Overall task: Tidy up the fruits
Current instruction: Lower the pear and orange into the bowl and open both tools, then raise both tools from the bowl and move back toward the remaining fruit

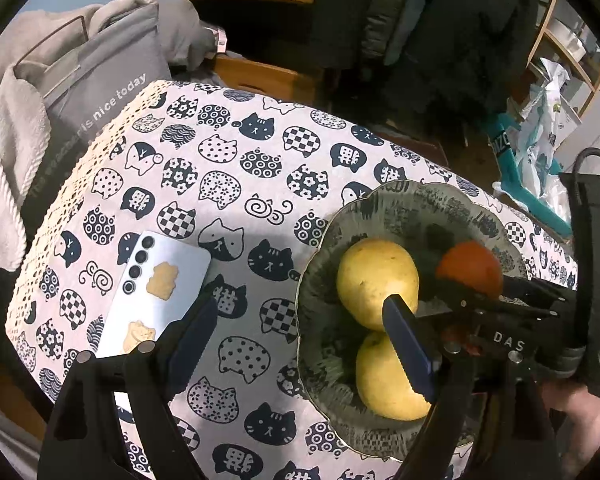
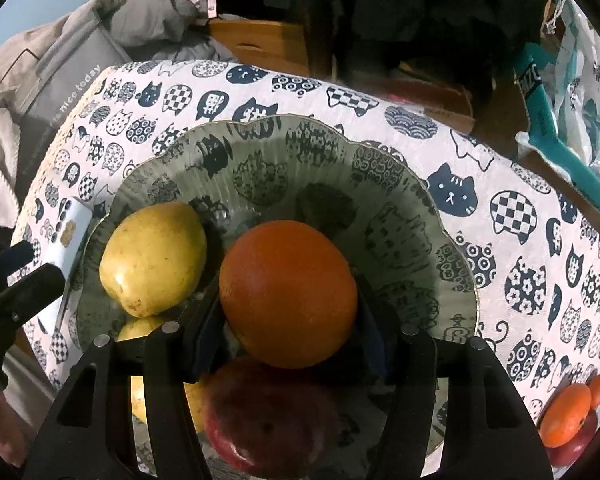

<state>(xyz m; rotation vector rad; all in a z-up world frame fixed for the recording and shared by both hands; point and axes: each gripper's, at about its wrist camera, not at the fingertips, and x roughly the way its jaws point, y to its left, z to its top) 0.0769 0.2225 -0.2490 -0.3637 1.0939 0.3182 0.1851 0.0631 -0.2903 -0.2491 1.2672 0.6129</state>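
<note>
A scalloped glass bowl (image 2: 416,184) stands on the cat-print tablecloth; it also shows in the left wrist view (image 1: 404,208). My right gripper (image 2: 288,340) is shut on an orange (image 2: 288,292) and holds it over the bowl; the orange shows in the left wrist view (image 1: 470,266). Yellow pears (image 2: 154,258) lie in the bowl, two in the left wrist view (image 1: 376,282) (image 1: 388,380). A red apple (image 2: 264,420) lies under the orange. My left gripper (image 1: 300,336) is open and empty, left of the bowl.
A white phone (image 1: 156,292) lies on the cloth left of the bowl. Small oranges and a red apple (image 2: 570,420) sit at the right table edge. A grey bag (image 1: 100,92) and clothes stand behind the table, plastic bags (image 2: 572,92) at the right.
</note>
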